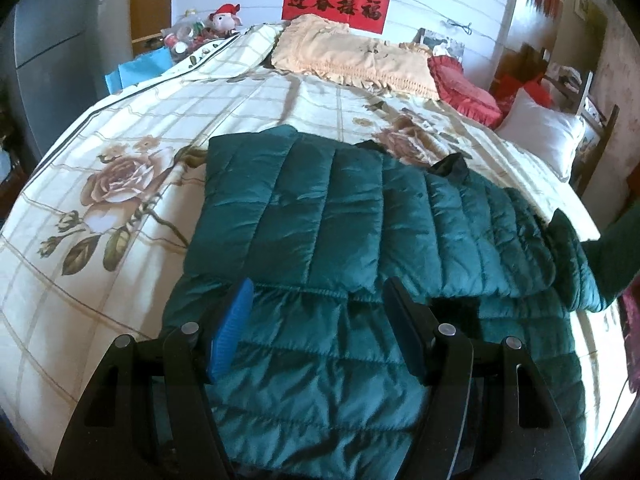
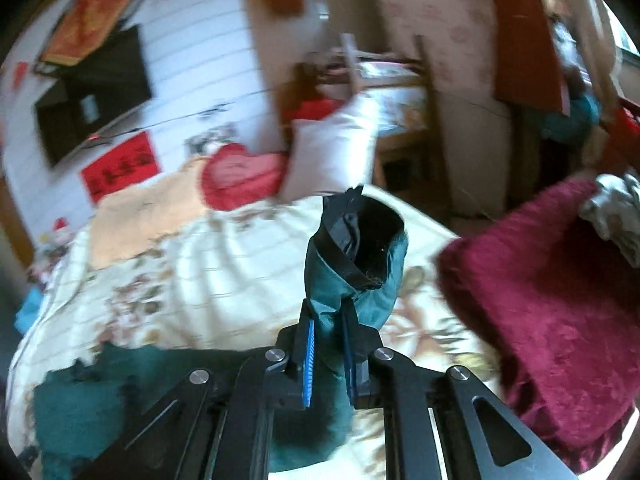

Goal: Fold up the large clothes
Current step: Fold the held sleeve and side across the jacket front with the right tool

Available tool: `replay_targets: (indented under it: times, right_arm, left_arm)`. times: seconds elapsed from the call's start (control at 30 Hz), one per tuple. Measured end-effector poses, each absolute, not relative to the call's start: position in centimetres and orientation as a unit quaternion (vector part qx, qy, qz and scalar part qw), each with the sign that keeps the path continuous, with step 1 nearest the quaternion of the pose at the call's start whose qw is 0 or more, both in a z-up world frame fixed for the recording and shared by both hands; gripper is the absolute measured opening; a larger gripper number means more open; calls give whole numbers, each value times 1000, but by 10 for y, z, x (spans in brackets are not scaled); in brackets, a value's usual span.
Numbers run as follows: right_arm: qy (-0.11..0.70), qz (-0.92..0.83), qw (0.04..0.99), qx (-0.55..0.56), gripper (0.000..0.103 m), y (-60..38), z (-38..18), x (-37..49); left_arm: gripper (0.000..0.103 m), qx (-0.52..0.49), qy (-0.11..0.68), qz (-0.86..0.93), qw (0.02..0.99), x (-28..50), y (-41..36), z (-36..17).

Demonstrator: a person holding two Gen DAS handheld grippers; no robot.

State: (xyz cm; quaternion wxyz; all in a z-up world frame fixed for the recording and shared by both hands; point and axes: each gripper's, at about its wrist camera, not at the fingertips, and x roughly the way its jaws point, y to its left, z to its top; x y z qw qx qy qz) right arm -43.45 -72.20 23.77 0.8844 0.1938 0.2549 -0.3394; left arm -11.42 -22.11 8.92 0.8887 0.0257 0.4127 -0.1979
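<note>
Between right gripper [image 2: 329, 344] fingers [image 2: 308, 354], pinched: jacket sleeve [image 2: 356, 268].

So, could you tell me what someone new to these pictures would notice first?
Most likely the dark green quilted jacket, spread across the near half of the floral bedspread. Next, the right gripper, shut on the jacket's sleeve and holding its black-lined cuff up above the bed. The left gripper hovers open over the jacket, and a red banner hangs on the wall behind the pillows.
</note>
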Motion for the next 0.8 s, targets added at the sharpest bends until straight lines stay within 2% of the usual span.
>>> replay_targets:
  times: [0.3,0.8]
  right_arm:
    - [302,-188,918,174,11,-625,231,-354]
    - [383,0,905,187,11,-461,181,-233]
  left_arm:
    - [67,25,415,-188,890,-115,-197,85]
    - [67,-27,424,-162,891,-102,-139,79]
